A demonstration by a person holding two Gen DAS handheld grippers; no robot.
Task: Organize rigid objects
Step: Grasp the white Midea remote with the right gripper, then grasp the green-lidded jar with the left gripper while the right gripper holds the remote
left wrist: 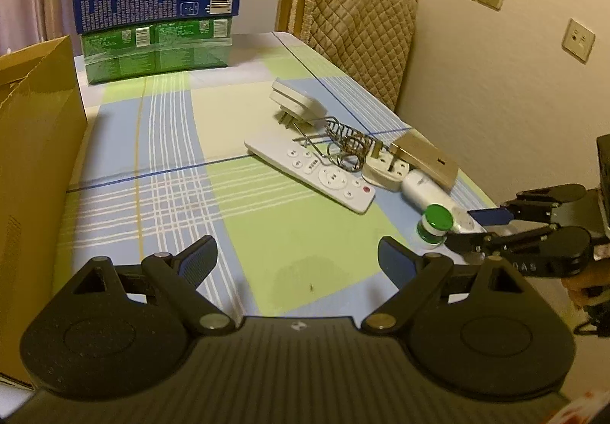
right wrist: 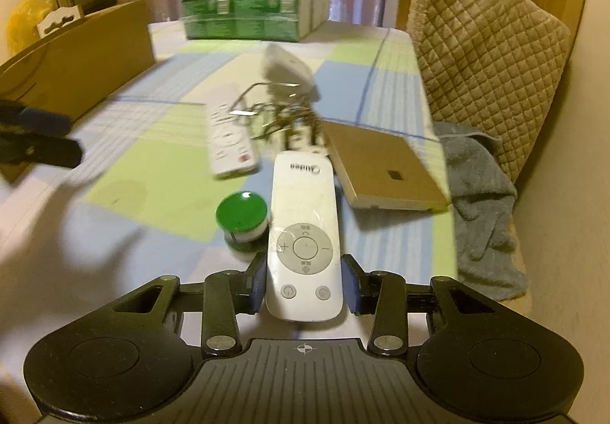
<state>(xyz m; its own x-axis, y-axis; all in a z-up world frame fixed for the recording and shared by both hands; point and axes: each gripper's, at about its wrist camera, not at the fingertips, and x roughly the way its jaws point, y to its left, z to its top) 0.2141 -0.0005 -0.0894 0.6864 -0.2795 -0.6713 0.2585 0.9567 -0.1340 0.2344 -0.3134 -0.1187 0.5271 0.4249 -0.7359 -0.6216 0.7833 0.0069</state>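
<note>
Near the table's right edge (right wrist: pixel 438 233), the right gripper (right wrist: pixel 305 288) straddles the near end of a white Midea remote (right wrist: pixel 305 218), its pads beside the casing, contact unclear. Just left stands a green-capped bottle (right wrist: pixel 242 214); beyond crowd a tan plate (right wrist: pixel 381 168), wire rack (left wrist: pixel 343 142), plugs and a second remote (left wrist: pixel 312 172). The left gripper (left wrist: pixel 297 260) hangs wide open and empty over bare cloth, a cardboard box (left wrist: pixel 34 165) walling its left.

left wrist: faces table (left wrist: pixel 171 172) | right wrist: low, close | shared: clutter
</note>
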